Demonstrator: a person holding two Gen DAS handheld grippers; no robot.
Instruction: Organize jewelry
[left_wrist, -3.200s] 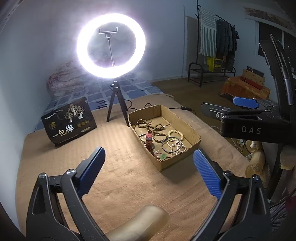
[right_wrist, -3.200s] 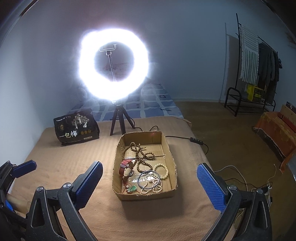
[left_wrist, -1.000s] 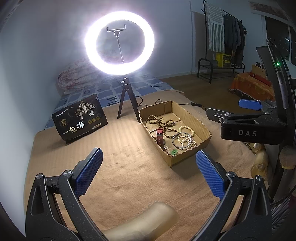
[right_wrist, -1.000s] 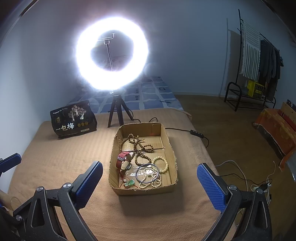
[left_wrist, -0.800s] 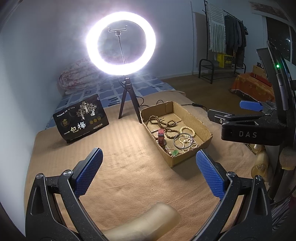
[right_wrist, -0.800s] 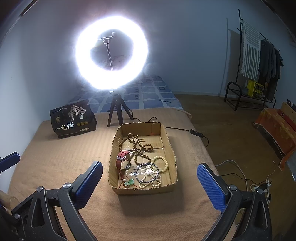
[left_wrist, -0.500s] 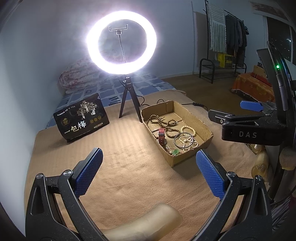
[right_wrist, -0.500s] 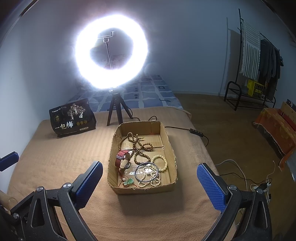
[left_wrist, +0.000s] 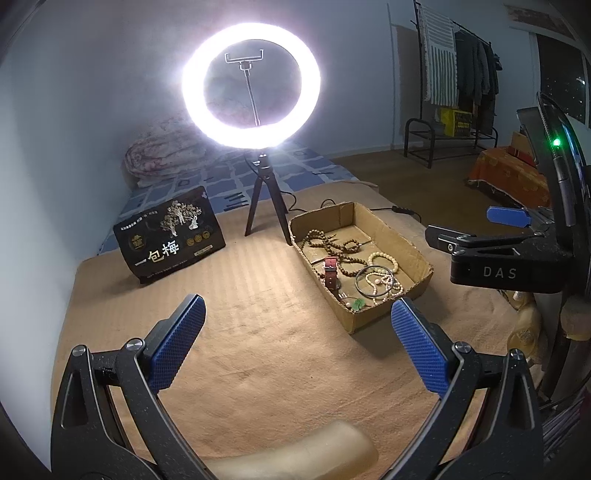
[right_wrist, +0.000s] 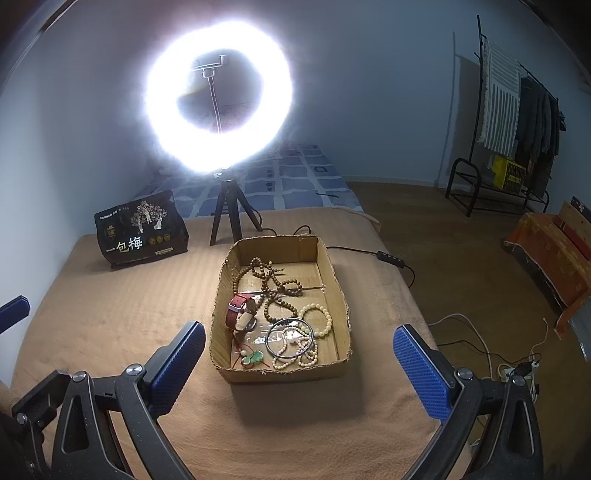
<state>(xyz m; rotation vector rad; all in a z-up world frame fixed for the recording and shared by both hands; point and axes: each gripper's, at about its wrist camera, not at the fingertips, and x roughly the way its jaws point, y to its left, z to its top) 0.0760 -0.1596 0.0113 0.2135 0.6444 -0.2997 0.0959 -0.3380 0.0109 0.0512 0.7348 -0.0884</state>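
Both the left gripper (left_wrist: 297, 339) and right gripper (right_wrist: 295, 365) hover with fingers wide apart, empty, while the jewelry (right_wrist: 280, 314) lies tangled in the box (right_wrist: 340, 295), so any pick should single out one strand.

glaring ring light (right_wrist: 218, 96) blooms; dim room, fisheye-bent edges.
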